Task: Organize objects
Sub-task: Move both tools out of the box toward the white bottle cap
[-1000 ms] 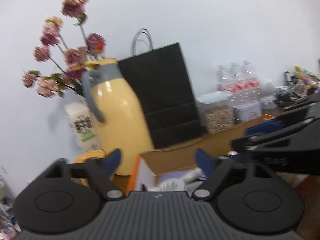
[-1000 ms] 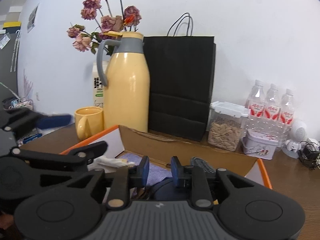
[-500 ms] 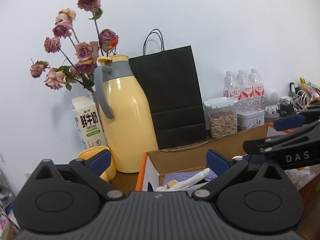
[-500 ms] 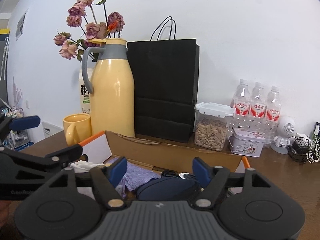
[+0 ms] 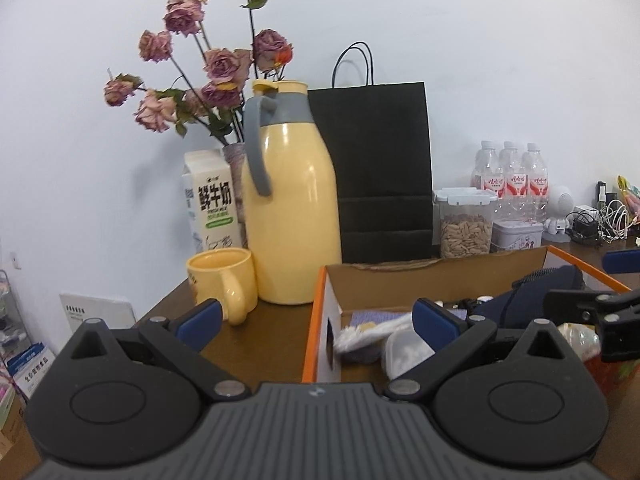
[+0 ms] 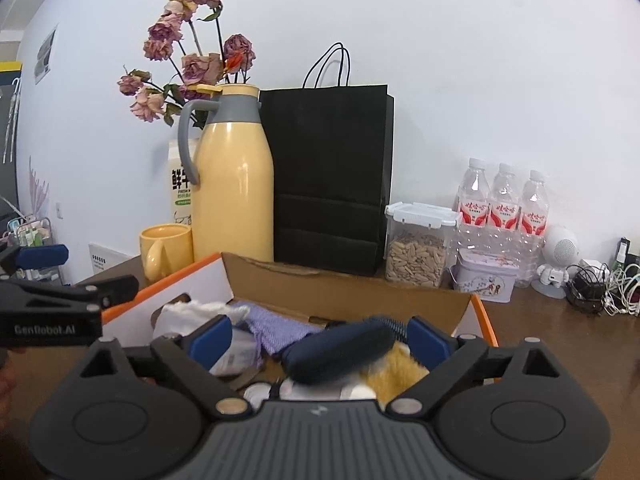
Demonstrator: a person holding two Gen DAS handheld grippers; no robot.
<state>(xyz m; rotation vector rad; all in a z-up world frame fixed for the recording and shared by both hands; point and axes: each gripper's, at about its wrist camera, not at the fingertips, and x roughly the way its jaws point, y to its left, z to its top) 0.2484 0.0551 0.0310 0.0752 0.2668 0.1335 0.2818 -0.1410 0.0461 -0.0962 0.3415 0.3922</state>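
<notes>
The right tool [image 6: 320, 338] has just been opening: its blue pads, nearly together a second ago, now stand wide apart and clear of the dark blue pouch [image 6: 340, 354] lying between them in the cardboard box [image 6: 344, 290]. The left tool [image 5: 316, 320] is spread fully with nothing in it, its pads either side of the box's orange-edged end wall.

Only the right wrist view shows the orange furry thing [image 6: 400, 370] under the pouch and the left tool from the side. Only the left wrist view shows the small clear tub [image 5: 404, 350] in the box.

The pouch is long, rounded and soft-looking, resting across the box's contents. Beside it lie a lilac cloth [image 6: 276, 328] and white crumpled material [image 6: 192, 314].

Behind the box on the worktop [image 6: 560, 340] stand a yellow mug [image 6: 166, 250], a yellow jug [image 6: 232, 184], a black paper bag [image 6: 328, 184] and a clear seed container [image 6: 418, 250].
</notes>
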